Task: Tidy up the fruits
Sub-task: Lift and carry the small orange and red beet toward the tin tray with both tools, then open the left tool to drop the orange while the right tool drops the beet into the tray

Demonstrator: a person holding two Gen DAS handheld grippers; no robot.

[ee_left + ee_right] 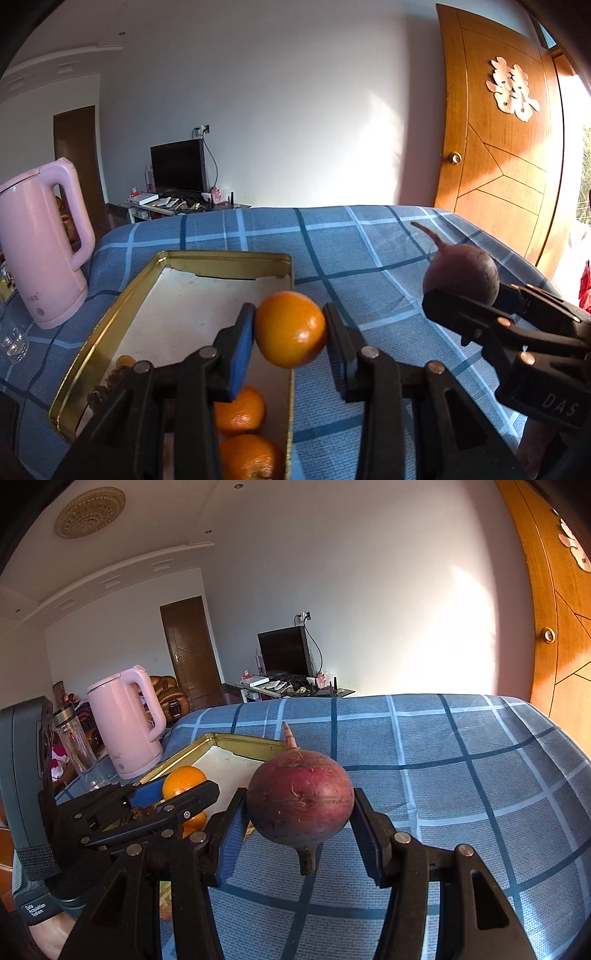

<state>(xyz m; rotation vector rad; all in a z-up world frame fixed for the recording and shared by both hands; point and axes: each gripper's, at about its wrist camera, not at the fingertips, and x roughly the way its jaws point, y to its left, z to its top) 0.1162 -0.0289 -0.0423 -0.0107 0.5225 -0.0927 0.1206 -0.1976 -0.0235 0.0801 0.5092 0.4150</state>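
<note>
The left hand-held gripper is pinching an orange directly over the tray; the right hand-held gripper is clamping a beetroot beside it.

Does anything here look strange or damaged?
Yes. The right hand-held gripper holds a beetroot, a vegetable among fruits. The liner in the gold tray looks torn along its far edge.

Centre frame: right gripper clamped on a dark red beet, held above blue checked cloth. Left of centre: left gripper gripping an orange over a gold tray. Pink kettle at left.
</note>
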